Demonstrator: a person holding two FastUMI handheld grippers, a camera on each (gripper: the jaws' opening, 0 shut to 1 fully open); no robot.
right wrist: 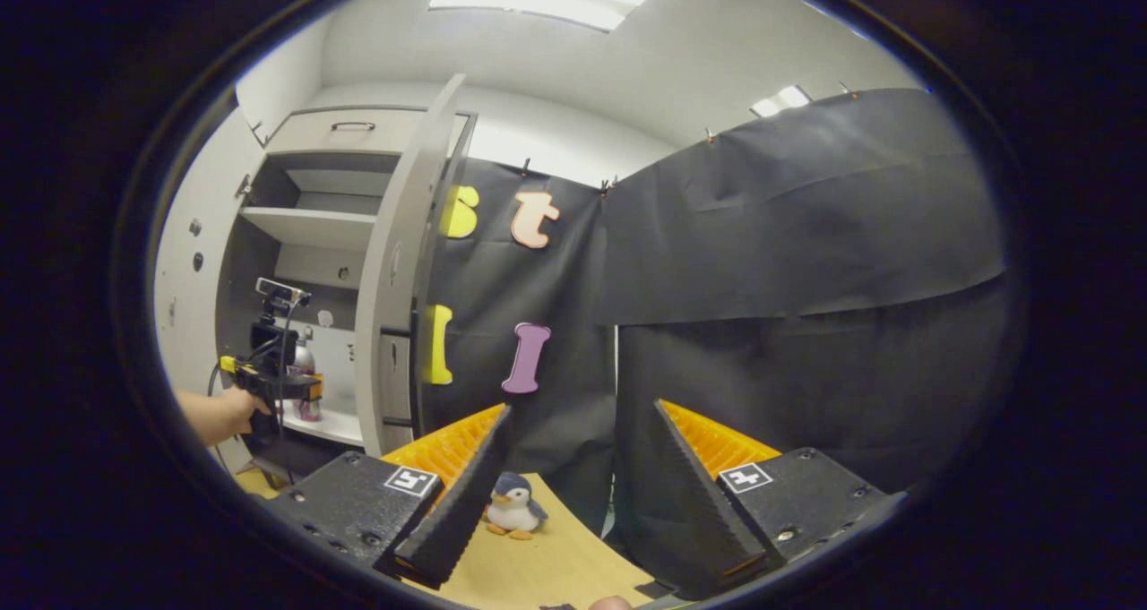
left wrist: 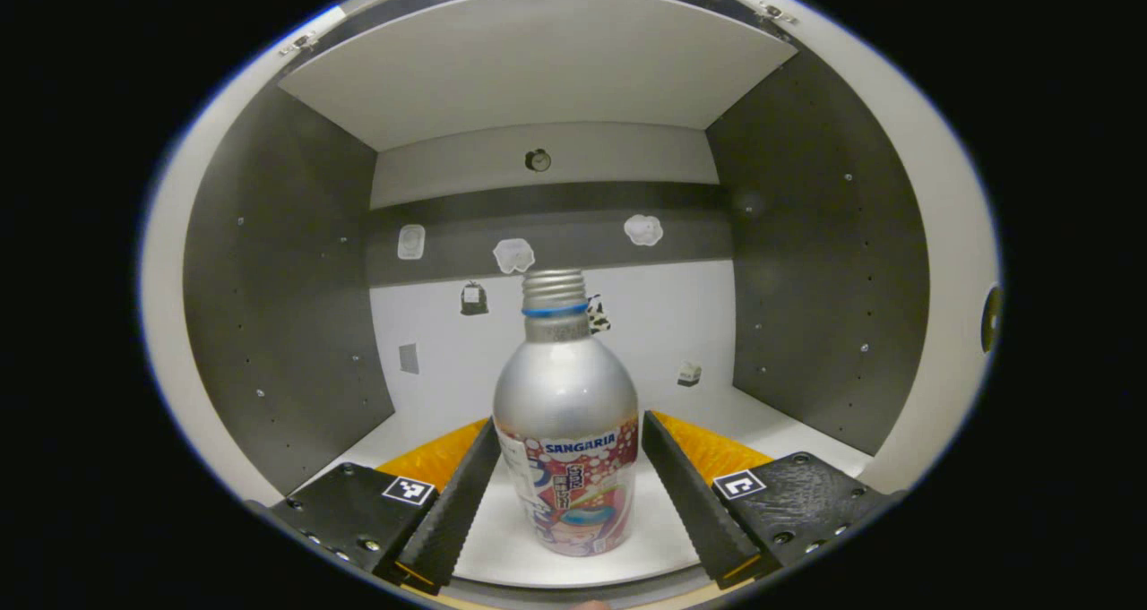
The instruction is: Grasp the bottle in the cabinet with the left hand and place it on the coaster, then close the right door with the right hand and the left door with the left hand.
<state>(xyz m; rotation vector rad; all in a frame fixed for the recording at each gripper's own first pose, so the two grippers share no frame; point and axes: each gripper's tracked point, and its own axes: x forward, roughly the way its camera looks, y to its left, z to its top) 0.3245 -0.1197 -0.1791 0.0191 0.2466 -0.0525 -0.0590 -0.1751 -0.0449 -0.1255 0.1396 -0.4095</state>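
Bottle (left wrist: pixel 567 431) between left claw (left wrist: pixel 567 485) fingers.

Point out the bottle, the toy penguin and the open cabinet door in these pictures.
bottle (left wrist: pixel 566 395), left gripper view, on its bare metal shoulder.
toy penguin (right wrist: pixel 513 505), right gripper view, on its belly.
cabinet door (right wrist: pixel 403 261), right gripper view, on its pale face.

Counts: 1 bottle (left wrist: pixel 566 431) in 1 cabinet (left wrist: pixel 278 270), between the 2 fingers (left wrist: pixel 448 502) of the left gripper (left wrist: pixel 566 494). 1 shelf board (left wrist: pixel 538 64) above it. Right gripper view: 1 penguin toy (right wrist: pixel 513 505) on 1 table (right wrist: pixel 556 565), 2 open cabinet doors (right wrist: pixel 399 270), 1 hand (right wrist: pixel 235 410).
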